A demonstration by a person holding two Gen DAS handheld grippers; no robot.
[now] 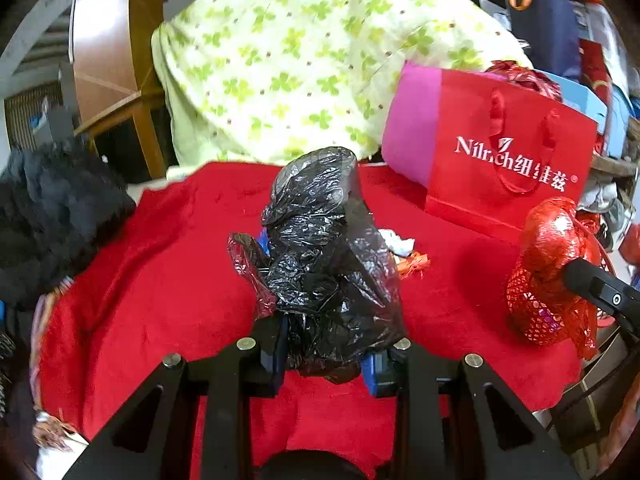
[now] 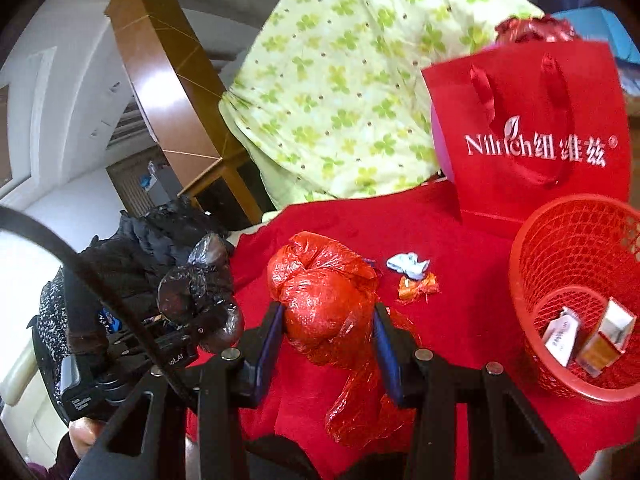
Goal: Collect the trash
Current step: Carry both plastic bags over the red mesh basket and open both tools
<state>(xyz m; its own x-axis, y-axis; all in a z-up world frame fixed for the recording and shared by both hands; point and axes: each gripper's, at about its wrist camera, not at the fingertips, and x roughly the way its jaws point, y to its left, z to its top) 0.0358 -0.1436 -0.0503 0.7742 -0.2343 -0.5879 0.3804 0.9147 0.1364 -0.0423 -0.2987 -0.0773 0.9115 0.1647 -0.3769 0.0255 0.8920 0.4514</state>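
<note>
L wrist: left claw clamped on black plastic bag, held above red cloth on worktop; white scrap & orange wrapper just behind.

R wrist: right claw clamped on red plastic bag; red mesh basket at right w/ small cartons inside; red gift bag behind.
</note>
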